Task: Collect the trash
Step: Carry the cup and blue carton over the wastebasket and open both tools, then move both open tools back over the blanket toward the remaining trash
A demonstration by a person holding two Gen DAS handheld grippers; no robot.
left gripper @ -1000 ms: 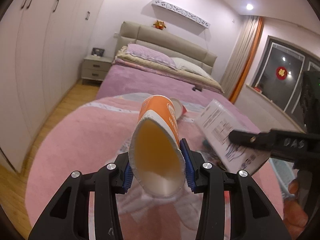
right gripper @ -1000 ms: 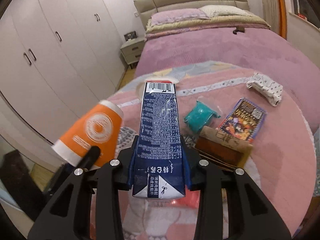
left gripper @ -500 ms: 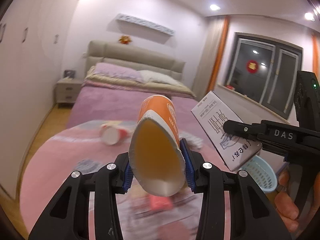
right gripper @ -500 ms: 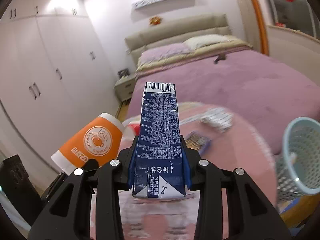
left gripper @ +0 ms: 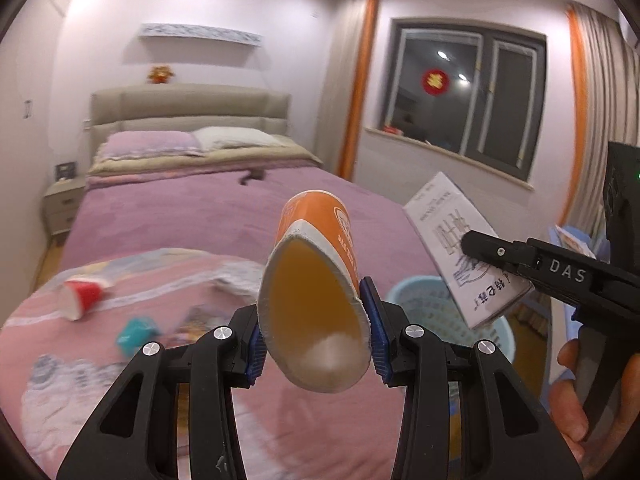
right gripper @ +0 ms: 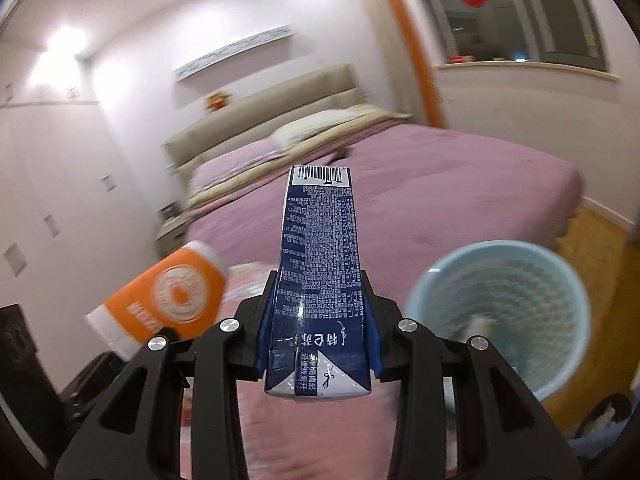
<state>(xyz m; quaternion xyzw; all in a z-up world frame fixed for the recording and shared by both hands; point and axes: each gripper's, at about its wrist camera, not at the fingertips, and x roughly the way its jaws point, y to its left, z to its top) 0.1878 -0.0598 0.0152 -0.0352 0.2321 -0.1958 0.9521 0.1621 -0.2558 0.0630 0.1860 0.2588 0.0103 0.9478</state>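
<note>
1. The left gripper (left gripper: 316, 334) is clamped on an orange paper cup (left gripper: 316, 280); its blue pads (left gripper: 374, 332) press both sides of the cup near the rim, squeezing the open mouth into an oval that faces the camera.
2. The cup's closed base points forward and up, away from the gripper, over the purple bed (left gripper: 224, 212).
3. The right gripper (right gripper: 318, 344) holds a dark blue carton (right gripper: 318, 272) between its pads, gripped near the folded end that sits closest to the camera.
4. The carton runs straight out along the fingers, its barcode end farthest away and raised.
5. In the left wrist view the same carton (left gripper: 460, 256) shows its white printed face at the right, pinched by the black finger of the right gripper (left gripper: 500, 258), with part of a person's hand (left gripper: 576, 400) on the handle below.
6. In the right wrist view the orange cup (right gripper: 168, 300) appears low on the left, tilted, beside the carton and apart from it.
7. A light blue mesh bin (right gripper: 500, 312) stands on the wooden floor (right gripper: 592, 240) to the right of the carton, lower than it, its mouth open upward.
8. On the pink blanket (left gripper: 80, 360) lie a red cup (left gripper: 80, 296) on its side and a teal object (left gripper: 136, 332); blur hides the other litter there.
</note>
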